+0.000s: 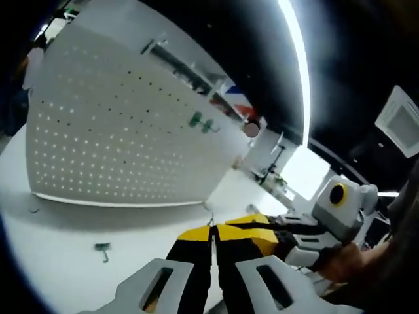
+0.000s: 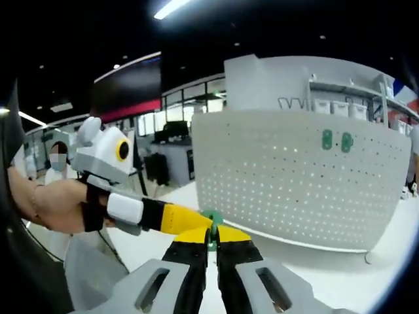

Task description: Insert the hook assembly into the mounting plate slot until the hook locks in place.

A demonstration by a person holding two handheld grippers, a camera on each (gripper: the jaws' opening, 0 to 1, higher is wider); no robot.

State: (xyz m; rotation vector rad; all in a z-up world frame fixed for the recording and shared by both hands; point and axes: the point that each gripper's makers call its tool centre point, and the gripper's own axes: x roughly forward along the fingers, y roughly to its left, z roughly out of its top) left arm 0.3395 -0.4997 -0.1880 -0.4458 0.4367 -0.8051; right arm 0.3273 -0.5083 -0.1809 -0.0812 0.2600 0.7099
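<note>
In the left gripper view, the left hand-held gripper (image 1: 212, 243) points toward the white pegboard mounting plate (image 1: 111, 124), its yellow-and-black jaws pressed together with a thin metal piece just showing at their tips; what that piece is cannot be told. The right hand-held gripper (image 1: 262, 230) comes in from the right, held in a person's hand (image 1: 340, 261), its tip meeting the left one's. Two green hooks (image 1: 201, 122) sit on the plate. One small dark hook (image 1: 103, 249) lies on the white worktop (image 1: 59, 248).

In the right gripper view, the right hand-held gripper (image 2: 211, 241) is clamped on a green hook assembly (image 2: 211, 226), short of the mounting plate (image 2: 288, 190). The left hand-held gripper (image 2: 186, 222), gripped by a hand (image 2: 52, 206), touches the same piece. Two green hooks (image 2: 336, 140) hang side by side high on the plate.
</note>
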